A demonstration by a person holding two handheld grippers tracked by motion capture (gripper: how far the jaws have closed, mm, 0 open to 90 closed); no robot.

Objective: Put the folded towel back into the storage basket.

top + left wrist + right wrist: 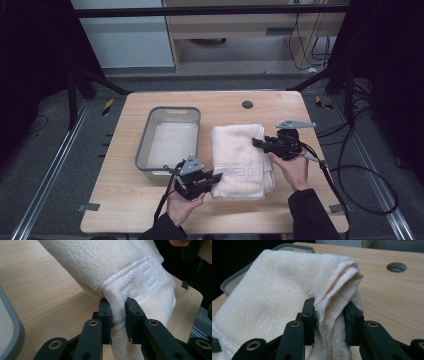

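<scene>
On the light wooden table [125, 200], a folded cream terry towel [239, 155] is pinched by both grippers at once.

Farthest left sits a grey rectangular plastic bin [145, 137], just beside the towel's left edge, its rim also visible in the left gripper view [11, 325]. Next, the left gripper [212, 177] meets the towel's near left corner; in the left gripper view its jaws [117, 317] squeeze a bunched fold of towel [105, 262] below the embossed border. The towel lies mid-table, right of the bin. At its right edge, far end, the right gripper [257, 143] bites in; the right gripper view [329, 322] shows stacked layers of towel [274, 285] clamped between the jaws. A round hole [247, 104] sits in the tabletop beyond the towel.
</scene>
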